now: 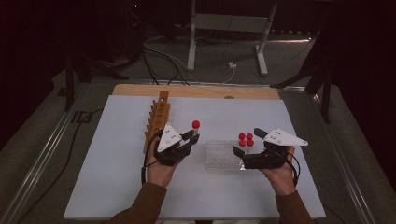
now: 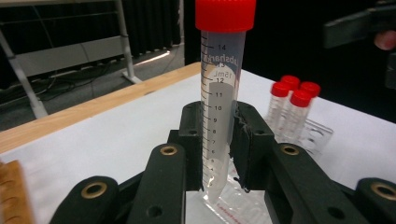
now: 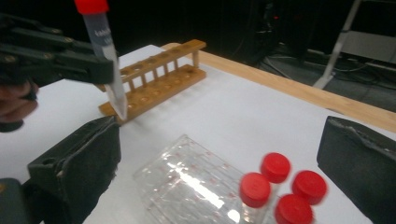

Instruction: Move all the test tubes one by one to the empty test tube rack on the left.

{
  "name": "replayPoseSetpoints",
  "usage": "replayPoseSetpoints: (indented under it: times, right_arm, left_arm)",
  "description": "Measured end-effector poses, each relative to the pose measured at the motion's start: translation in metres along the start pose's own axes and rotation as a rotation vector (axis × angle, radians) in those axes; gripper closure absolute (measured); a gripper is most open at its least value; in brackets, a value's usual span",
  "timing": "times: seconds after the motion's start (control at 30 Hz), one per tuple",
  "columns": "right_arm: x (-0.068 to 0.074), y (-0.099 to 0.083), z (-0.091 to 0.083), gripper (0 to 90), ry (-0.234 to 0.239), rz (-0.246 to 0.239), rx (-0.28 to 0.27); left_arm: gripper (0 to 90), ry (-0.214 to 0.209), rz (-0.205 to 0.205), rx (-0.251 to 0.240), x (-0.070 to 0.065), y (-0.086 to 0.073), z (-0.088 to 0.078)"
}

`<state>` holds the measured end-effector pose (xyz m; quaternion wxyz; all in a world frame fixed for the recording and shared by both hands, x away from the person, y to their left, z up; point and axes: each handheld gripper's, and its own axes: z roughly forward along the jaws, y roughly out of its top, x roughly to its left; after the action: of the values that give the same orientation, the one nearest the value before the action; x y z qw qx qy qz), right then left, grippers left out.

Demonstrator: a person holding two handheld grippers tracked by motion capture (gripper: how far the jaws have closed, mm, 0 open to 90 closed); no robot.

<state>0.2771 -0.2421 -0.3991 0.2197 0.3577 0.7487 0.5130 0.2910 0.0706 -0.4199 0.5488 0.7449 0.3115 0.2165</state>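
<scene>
A clear tube with a red cap [image 1: 195,124] stands upright between the pads of my left gripper [image 1: 193,136], which is shut on it just left of a clear plastic rack [image 1: 219,156]. In the left gripper view the jaws of my left gripper [image 2: 219,140] press on the lower part of the tube [image 2: 219,88]. Several more red-capped tubes [image 1: 246,139] stand in the rack's far right corner. My right gripper [image 1: 248,142] is open, one jaw on each side of those tubes [image 3: 280,186], touching none.
A wooden tube rack [image 1: 156,123] stands empty left of my left hand, running toward the table's far edge. The white mat [image 1: 116,154] lies over a wooden tabletop [image 1: 196,91]. Beyond it are table legs and cables on the floor.
</scene>
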Motion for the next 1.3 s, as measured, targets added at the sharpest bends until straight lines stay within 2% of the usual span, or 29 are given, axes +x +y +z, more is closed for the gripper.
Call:
replayPoseSetpoints:
  times: [0.13, 0.33, 0.47, 0.5, 0.63, 0.8, 0.83, 0.87, 0.9, 1.07, 1.3]
  right_arm:
    - [-0.002, -0.002, -0.003, 0.0, -0.011, 0.002, -0.008]
    - [-0.007, -0.002, -0.009, 0.0, -0.006, 0.031, -0.039]
    - [-0.009, -0.001, -0.012, 0.0, -0.008, 0.041, -0.054]
    - [-0.009, -0.002, -0.013, 0.0, -0.011, 0.043, -0.054]
    - [-0.012, -0.004, -0.014, 0.0, -0.013, 0.053, -0.054]
    - [-0.015, -0.006, -0.015, 0.0, -0.016, 0.061, -0.051]
    - [-0.015, -0.006, -0.015, 0.0, -0.016, 0.061, -0.051]
    - [-0.016, -0.007, -0.015, 0.0, -0.018, 0.062, -0.050]
    - [-0.016, -0.007, -0.015, 0.0, -0.018, 0.062, -0.050]
    - [-0.016, -0.010, -0.013, 0.0, -0.018, 0.065, -0.041]
    - [-0.016, -0.011, -0.012, 0.0, -0.020, 0.059, -0.040]
  left_arm:
    - [76.0, 0.024, -0.009, -0.010, 0.011, 0.003, -0.007]
    - [76.0, 0.065, -0.022, -0.028, 0.033, 0.011, -0.020]
    - [76.0, 0.094, -0.029, -0.042, 0.048, 0.016, -0.026]
    - [76.0, 0.105, -0.040, -0.050, 0.055, 0.017, -0.027]
    - [75.9, 0.125, -0.042, -0.050, 0.065, 0.018, -0.025]
    - [75.9, 0.165, -0.049, -0.051, 0.086, 0.017, -0.019]
    - [75.9, 0.165, -0.049, -0.051, 0.086, 0.017, -0.019]
    - [75.9, 0.186, -0.054, -0.045, 0.094, 0.017, -0.015]
    - [75.9, 0.186, -0.054, -0.045, 0.094, 0.017, -0.015]
    - [75.9, 0.234, -0.063, -0.035, 0.111, 0.016, -0.005]
    - [75.9, 0.283, -0.074, -0.024, 0.124, 0.012, 0.004]
